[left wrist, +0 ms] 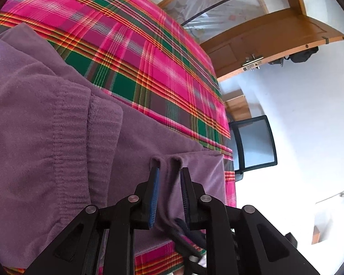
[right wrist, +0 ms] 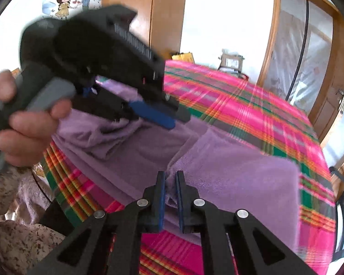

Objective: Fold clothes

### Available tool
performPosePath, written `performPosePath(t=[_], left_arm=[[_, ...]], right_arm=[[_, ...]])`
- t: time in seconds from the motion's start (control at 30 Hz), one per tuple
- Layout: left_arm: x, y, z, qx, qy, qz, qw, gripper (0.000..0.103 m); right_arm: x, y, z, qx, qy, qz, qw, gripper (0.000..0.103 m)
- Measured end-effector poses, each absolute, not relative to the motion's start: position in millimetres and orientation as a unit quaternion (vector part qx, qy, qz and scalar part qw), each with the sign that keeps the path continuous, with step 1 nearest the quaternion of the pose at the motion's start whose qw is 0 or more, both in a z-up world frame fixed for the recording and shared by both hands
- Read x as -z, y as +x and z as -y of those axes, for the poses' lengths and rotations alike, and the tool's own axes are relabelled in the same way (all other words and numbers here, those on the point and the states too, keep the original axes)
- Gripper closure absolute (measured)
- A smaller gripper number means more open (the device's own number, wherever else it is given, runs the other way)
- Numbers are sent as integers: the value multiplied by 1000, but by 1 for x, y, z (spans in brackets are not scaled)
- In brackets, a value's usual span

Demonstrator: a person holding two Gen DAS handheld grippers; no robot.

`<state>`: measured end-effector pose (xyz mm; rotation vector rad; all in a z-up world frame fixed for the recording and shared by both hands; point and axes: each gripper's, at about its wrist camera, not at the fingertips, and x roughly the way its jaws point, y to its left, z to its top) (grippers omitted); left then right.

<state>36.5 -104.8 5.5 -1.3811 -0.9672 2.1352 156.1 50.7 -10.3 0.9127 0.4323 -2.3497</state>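
Note:
A purple fleece garment with a ribbed elastic band lies partly folded on a pink and green plaid bedspread. My left gripper is shut on a raised fold of its edge, and the fabric bunches up between the blue pads. In the right wrist view the purple garment spreads across the near corner of the bed. My right gripper is shut on a pinch of its near edge. A hand holds the left gripper at upper left, its tips down on the same cloth.
The plaid bedspread runs to the bed's far edge. A black chair stands close beside the bed. A wooden door stands open behind. The person's floral clothing fills the lower left, near the bed edge.

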Motion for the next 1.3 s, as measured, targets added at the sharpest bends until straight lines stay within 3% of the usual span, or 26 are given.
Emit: performPosePath(t=[0.3,0.5,0.7,0.87,1.3], left_arm=[[-25,41,91,-798,-455,328,221,84],[-17,30,65,-775,-486,315,253,84],[-11,21,51,-777,-498,297,247,84],[-4,14,47,-786,-506,280,219,84],[4,13,33,-806,-514,214,199,84]], right_arm=[[17,158,-51,877,355,-142,293,87],[-7,157,-92,891,328,-78,303,85],[-12,136,-152,920,331,-22,207,83],[1,122,-167,922,351,-21,161,83],[22,110,-178,915,371,-20,159,82]])
